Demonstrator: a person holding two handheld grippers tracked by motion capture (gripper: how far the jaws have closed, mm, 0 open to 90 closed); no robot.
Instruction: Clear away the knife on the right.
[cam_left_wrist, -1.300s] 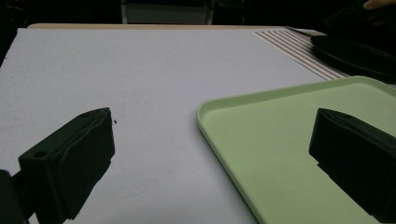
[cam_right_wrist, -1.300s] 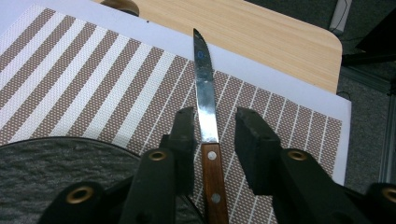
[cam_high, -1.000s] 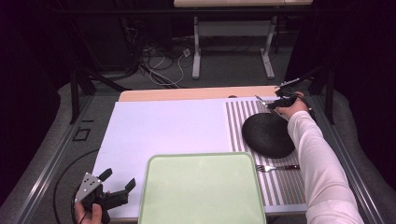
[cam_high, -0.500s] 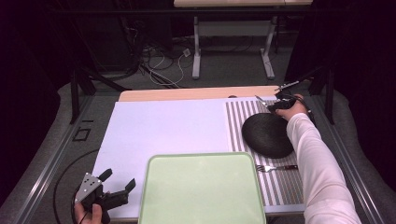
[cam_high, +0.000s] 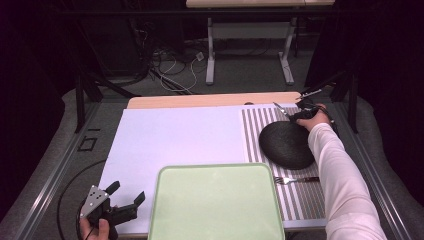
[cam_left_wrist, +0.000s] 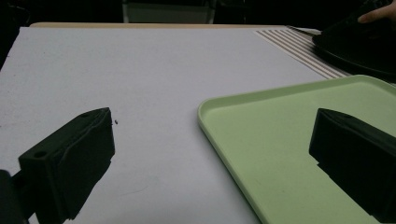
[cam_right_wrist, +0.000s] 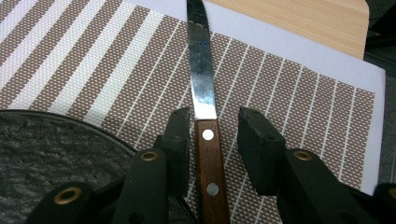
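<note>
Right gripper view: the knife (cam_right_wrist: 208, 140) handle lies between the closing, not yet clamped right hand-held gripper (cam_right_wrist: 214, 122).

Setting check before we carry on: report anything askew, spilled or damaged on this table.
Nothing spilled or broken. One oddity: the knife lies at a slant across the striped placemat, blade pointing off toward the wooden table edge, not squared beside the dark plate. The right gripper straddles its wooden handle, jaws closing, not yet clamped.

knife (cam_right_wrist: 204, 88) on placemat (cam_right_wrist: 299, 98) | behind plate (cam_high: 287, 144) | tray (cam_high: 218, 200) front
</note>
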